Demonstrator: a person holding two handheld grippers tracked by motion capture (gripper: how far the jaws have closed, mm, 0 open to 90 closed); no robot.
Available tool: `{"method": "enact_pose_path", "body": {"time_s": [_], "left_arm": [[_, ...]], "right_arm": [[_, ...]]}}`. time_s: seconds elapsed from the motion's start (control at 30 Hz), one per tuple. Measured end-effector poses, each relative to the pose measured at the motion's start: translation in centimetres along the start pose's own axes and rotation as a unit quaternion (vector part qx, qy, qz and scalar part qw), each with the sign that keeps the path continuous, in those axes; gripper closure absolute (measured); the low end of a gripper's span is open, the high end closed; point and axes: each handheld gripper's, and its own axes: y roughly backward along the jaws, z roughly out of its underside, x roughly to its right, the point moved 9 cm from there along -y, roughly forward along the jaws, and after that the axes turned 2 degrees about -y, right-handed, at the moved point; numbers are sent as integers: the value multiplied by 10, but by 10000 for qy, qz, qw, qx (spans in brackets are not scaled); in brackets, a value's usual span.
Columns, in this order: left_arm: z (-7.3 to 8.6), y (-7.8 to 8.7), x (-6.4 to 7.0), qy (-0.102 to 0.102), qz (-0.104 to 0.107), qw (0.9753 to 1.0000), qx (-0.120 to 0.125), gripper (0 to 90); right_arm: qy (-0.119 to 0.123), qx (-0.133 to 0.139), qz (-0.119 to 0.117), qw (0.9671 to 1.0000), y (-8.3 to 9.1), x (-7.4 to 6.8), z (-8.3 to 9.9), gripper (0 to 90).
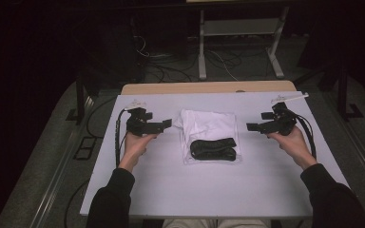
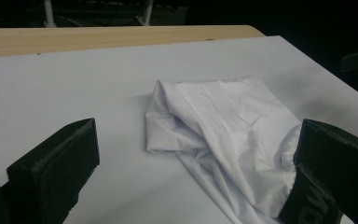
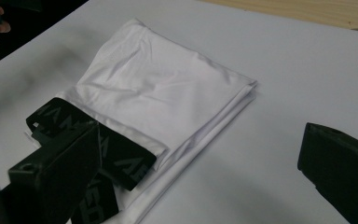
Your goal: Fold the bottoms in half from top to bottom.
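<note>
Both claws wide open, nothing held. My left claw (image 1: 167,124) sits just off one side of the white garment (image 1: 208,127), my right claw (image 1: 252,127) off the other; the garment lies between them on the table (image 1: 266,190), each claw pointing inward at it. Left looks a touch nearer to the cloth edge; right stands a bit further off.

Garment is folded, its long axis running away from me, black waistband (image 1: 213,149) at the near end. From the left claw, the rumpled edge (image 2: 168,126) is just ahead between the jaws. From the right, the band (image 3: 116,154) sits by one jaw.

My read: next grab turns on closing inward from both sides.
</note>
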Motion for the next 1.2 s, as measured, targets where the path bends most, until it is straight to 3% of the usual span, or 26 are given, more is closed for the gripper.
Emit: {"method": "enact_pose_path", "body": {"time_s": [0.23,0.57,0.9,1.2], "left_arm": [[9,14,3,-54,9,10000,19,0],[20,32,20,-224,175,9995,156,0],[40,56,18,-266,-2,9994,223,0],[55,76,21,-394,-122,9987,298,0]], "right_arm": [[81,10,-3,10000,13,-6,14,0],[203,85,28,9998,30,-14,33,0],[441,38,176,9989,45,-22,53,0],[341,168,144,9992,59,-22,71,0]]}}
